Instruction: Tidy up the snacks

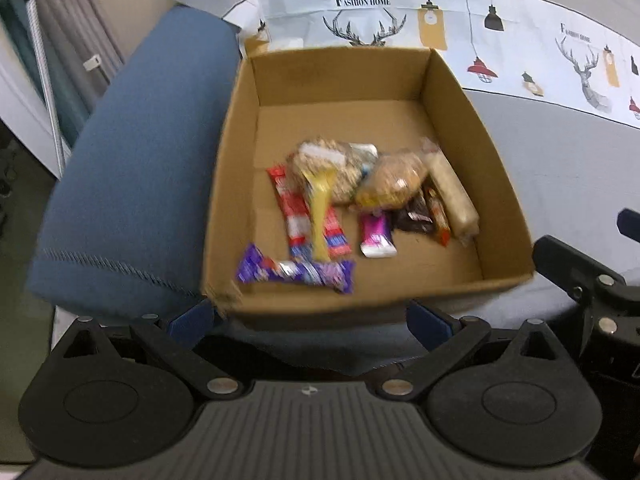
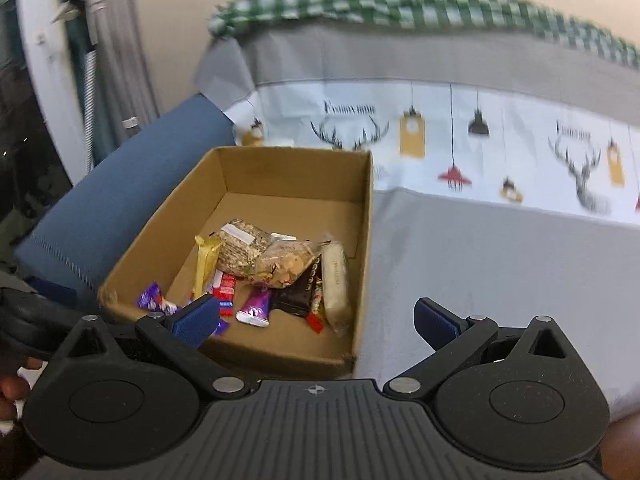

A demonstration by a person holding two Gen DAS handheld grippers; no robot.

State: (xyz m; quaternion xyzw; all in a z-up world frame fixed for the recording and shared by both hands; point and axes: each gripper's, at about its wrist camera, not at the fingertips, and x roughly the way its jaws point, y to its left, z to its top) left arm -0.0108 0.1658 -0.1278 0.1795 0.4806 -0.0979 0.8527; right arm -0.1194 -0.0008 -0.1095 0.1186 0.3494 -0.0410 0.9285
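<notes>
With both my left tongs (image 1: 310, 326) and right tongs (image 2: 316, 322) spread wide and empty, the snacks (image 1: 348, 200) lie heaped in the cardboard box (image 1: 496, 184), where I reckon a careless grab could crush the soft cakes.

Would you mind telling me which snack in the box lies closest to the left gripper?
The purple bar, lying crosswise near the cardboard box's front wall, closest to the left gripper; the other snacks sit further back.
</notes>
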